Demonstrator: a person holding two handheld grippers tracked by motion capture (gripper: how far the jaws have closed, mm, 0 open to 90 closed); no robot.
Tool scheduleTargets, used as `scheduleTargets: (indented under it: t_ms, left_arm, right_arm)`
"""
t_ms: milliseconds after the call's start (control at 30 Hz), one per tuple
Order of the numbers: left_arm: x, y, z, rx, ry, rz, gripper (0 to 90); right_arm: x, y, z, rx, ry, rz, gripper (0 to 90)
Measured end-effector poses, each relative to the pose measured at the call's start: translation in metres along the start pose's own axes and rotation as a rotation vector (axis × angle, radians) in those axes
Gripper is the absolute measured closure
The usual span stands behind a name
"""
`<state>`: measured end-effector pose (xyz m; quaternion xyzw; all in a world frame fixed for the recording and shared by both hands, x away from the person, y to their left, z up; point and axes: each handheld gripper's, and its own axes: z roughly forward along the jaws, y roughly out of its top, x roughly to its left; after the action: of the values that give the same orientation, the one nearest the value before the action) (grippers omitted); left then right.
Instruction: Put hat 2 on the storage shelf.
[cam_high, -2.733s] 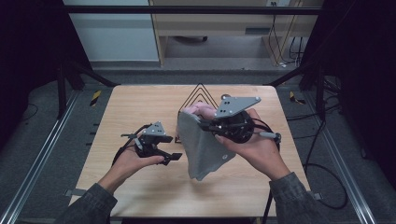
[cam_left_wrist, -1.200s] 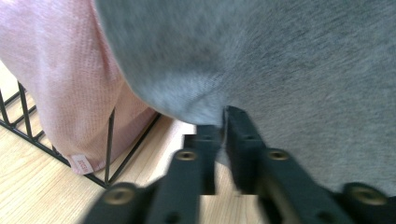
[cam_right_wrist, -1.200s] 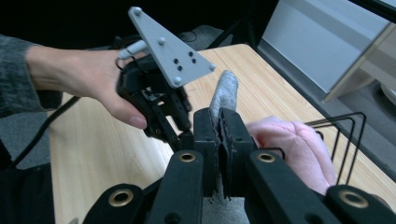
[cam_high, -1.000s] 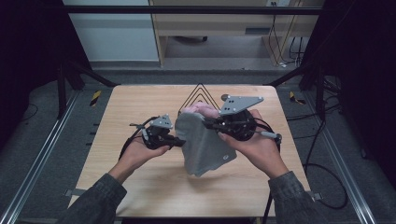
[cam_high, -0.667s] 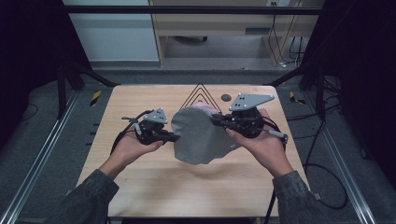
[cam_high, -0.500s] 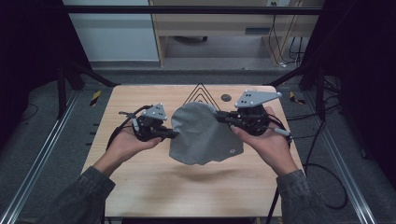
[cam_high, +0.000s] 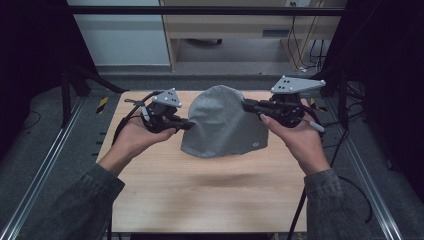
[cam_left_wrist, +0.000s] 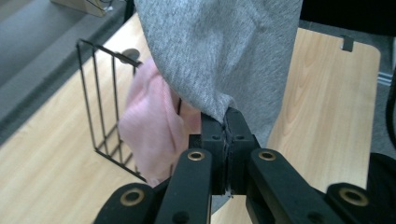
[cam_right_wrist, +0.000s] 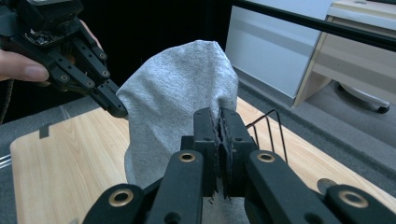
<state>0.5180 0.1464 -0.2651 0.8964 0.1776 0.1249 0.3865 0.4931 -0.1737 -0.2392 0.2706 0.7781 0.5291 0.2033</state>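
Observation:
A grey knit cloth (cam_high: 222, 125) hangs spread between my two grippers above the wooden table (cam_high: 200, 200), its lower edge just over the tabletop. My left gripper (cam_high: 189, 125) is shut on the cloth's left edge; in the left gripper view its jaws (cam_left_wrist: 226, 116) pinch a fold of the grey cloth (cam_left_wrist: 219, 51). My right gripper (cam_high: 246, 104) is shut on the right upper edge, its jaws (cam_right_wrist: 218, 114) closed on the grey cloth (cam_right_wrist: 177, 93). The left gripper (cam_right_wrist: 119, 111) bites the far edge in the right gripper view.
Behind the cloth a pink cloth (cam_left_wrist: 149, 126) lies against a black wire rack (cam_left_wrist: 100, 102), whose frame (cam_right_wrist: 273, 126) stands on the table's far side. A small dark disc (cam_right_wrist: 325, 184) lies near it. Metal rails run along both table sides.
The cloth hung bunched from the right gripper; the left gripper came in and took its edge. Both hands have risen and moved apart, spreading the cloth wide.

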Motion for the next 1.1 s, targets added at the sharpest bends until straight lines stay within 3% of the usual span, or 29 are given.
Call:
scheduleTargets:
  t_ms: [200,467,533,967,1100]
  left_arm:
    - [0.010,0.014,-0.009,-0.019,0.022,-0.009,88.7]
    - [0.022,0.023,-0.015,-0.034,0.049,-0.020,88.7]
    - [0.029,0.028,-0.018,-0.067,0.038,-0.050,88.7]
    - [0.055,0.045,-0.020,-0.089,0.099,-0.069,88.7]
    - [0.059,0.048,-0.019,-0.124,0.131,-0.093,88.7]
  right_arm:
    - [-0.009,0.010,0.000,-0.020,-0.004,0.031,86.7]
    - [-0.019,0.029,0.007,-0.023,-0.036,0.015,86.8]
    - [-0.023,0.033,0.009,-0.030,-0.045,0.020,86.8]
    - [-0.048,0.054,0.019,-0.068,-0.083,0.040,86.8]
    - [-0.054,0.055,0.022,-0.086,-0.096,0.048,86.8]
